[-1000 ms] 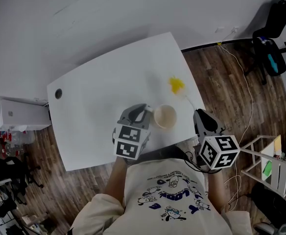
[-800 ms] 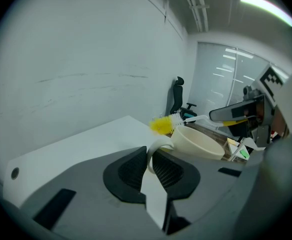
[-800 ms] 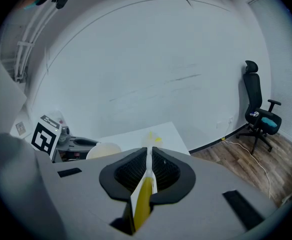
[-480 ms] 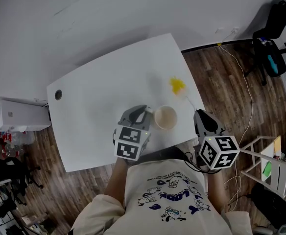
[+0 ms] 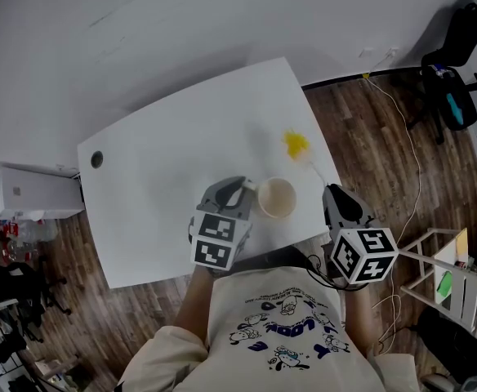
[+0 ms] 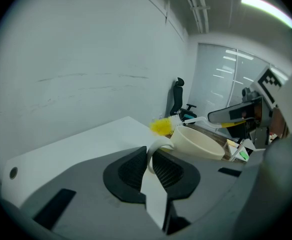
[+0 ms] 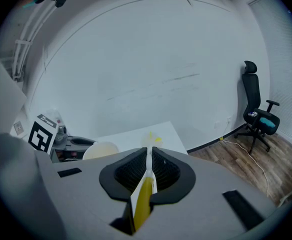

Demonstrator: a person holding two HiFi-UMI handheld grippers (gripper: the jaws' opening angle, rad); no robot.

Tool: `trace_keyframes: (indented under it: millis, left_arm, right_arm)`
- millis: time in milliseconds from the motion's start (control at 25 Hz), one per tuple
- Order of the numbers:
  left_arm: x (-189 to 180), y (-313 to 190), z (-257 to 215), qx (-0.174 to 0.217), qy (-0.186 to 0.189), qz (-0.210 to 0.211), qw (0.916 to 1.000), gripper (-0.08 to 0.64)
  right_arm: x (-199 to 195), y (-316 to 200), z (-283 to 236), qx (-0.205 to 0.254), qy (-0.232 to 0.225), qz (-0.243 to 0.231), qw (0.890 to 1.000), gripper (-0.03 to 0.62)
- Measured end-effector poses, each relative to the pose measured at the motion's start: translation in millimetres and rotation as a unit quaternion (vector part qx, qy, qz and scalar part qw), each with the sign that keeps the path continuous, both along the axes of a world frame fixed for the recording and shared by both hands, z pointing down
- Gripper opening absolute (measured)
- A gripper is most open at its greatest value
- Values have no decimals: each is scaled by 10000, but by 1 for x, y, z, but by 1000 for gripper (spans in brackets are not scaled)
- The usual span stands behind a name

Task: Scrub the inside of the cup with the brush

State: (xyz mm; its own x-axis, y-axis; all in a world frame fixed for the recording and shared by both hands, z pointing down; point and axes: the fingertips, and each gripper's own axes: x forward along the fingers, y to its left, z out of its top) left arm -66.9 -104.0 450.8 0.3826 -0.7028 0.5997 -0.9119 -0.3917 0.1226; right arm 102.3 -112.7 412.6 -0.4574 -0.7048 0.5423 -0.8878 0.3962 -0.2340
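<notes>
Pre-scrub: left gripper [image 6: 150,156] clamped on handle of cup [image 5: 276,197], upright on counter [image 5: 165,170]; right gripper [image 7: 148,164] pinching brush [image 5: 296,144], bristles outside cup; next, likely swing the bristles into the cup mouth.

- We see our left gripper [image 6: 150,170] clamped on the handle of the cream cup [image 6: 198,143].
- The brush [image 6: 161,126] shows its yellow bristles just behind the cup.

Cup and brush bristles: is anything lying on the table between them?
Nothing. The head view shows only bare white table between the cup and the yellow bristles of the brush.
</notes>
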Motion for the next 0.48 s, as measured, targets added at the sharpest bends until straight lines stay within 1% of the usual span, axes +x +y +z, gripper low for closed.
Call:
trace_keyframes:
  millis: [480]
  left_arm:
    - [0,-3,0,2,19,6,10000,41]
  right_arm:
    - [0,-3,2,-24,13,2,10000,43]
